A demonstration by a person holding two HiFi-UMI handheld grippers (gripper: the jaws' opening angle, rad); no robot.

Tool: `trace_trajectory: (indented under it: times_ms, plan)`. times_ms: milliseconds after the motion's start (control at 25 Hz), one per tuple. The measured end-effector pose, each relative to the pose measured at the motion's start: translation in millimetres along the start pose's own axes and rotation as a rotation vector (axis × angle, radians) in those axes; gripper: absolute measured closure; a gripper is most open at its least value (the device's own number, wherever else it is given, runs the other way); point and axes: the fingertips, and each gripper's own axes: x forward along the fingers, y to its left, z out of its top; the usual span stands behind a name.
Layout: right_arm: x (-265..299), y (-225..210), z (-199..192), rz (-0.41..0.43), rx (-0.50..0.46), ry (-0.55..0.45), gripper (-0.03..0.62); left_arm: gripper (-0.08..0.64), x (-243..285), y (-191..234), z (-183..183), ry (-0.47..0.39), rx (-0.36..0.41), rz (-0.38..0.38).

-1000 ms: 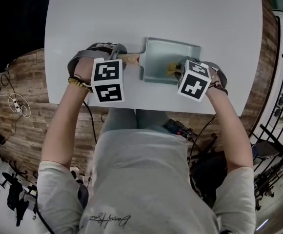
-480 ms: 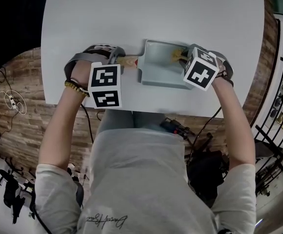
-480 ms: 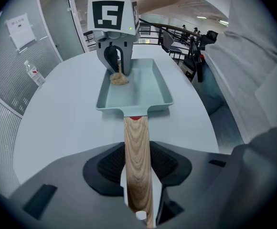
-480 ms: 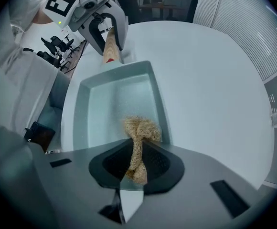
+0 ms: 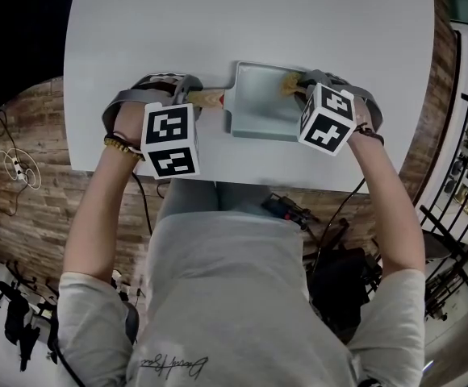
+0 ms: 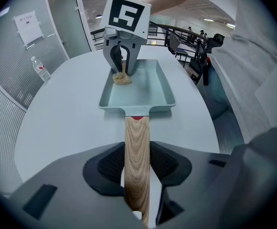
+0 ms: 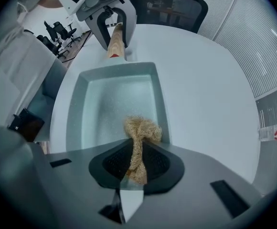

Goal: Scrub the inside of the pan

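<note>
**Left gripper steadies the pan, right gripper scrubs its far corner**

From above we look down on a pale grey, smooth table. At the left, our left gripper has its jaws clamped on the light wooden handle of a pale teal rectangular pan with low walls, holding it flat on the tabletop. The handle leads rightward into the pan, which lies near the table's front edge. Inside the pan, pushed against the side wall near its far right corner, sits a tan, fibrous wad of scrubber. At the right, our right gripper points down into the pan. Its jaws are closed on a twisted neck of that wad, and the bushy end presses on the pan floor.

We judge three risks from here. The wad is pinched only by a thin strand, so a hard stroke could drag it out of the jaws. It works right at the wall, so a stroke aimed outward could carry it over the rim. Heavy pressure this far from the handle could twist the pan in our left grip or skid it across the smooth table.
</note>
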Motion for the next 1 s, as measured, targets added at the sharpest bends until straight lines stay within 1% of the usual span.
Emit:
trace_trajectory:
  times_ms: [240, 560, 760, 1000]
  plan:
    - [3, 13, -4, 0.003, 0.002, 0.004, 0.522, 0.399, 3, 5, -3, 0.01, -0.021, 0.0]
    - [2, 37, -7, 0.044, 0.014, 0.008, 0.522, 0.399, 3, 8, -3, 0.012, -0.034, -0.007]
    - [3, 56, -7, 0.097, 0.029, 0.01, 0.522, 0.399, 4, 8, -5, 0.016, -0.045, -0.018]
    - [2, 76, -7, 0.19, 0.033, 0.025, 0.522, 0.399, 4, 10, -7, 0.027, -0.051, -0.017]
